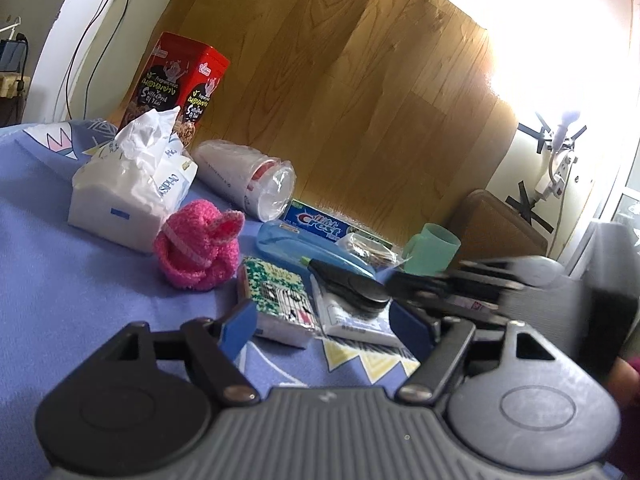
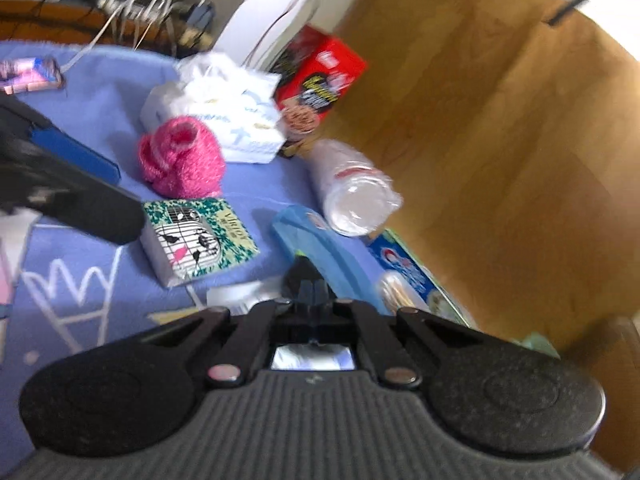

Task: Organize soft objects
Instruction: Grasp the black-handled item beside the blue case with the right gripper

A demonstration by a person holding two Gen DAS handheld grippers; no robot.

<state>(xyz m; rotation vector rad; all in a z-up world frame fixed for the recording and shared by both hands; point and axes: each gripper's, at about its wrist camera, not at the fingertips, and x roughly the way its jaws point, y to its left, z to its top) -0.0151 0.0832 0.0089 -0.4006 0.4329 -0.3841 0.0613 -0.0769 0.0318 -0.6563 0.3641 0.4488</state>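
Pink knitted bundle: light, compressible; grasp across its middle. Left gripper fingers spread wide; right gripper fingers closed, empty.

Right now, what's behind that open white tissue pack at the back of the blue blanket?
A red snack box stands upright right behind the tissue pack. The pack covers the box's lower part, so its base is hidden. Further back are wood floor and wall cables.
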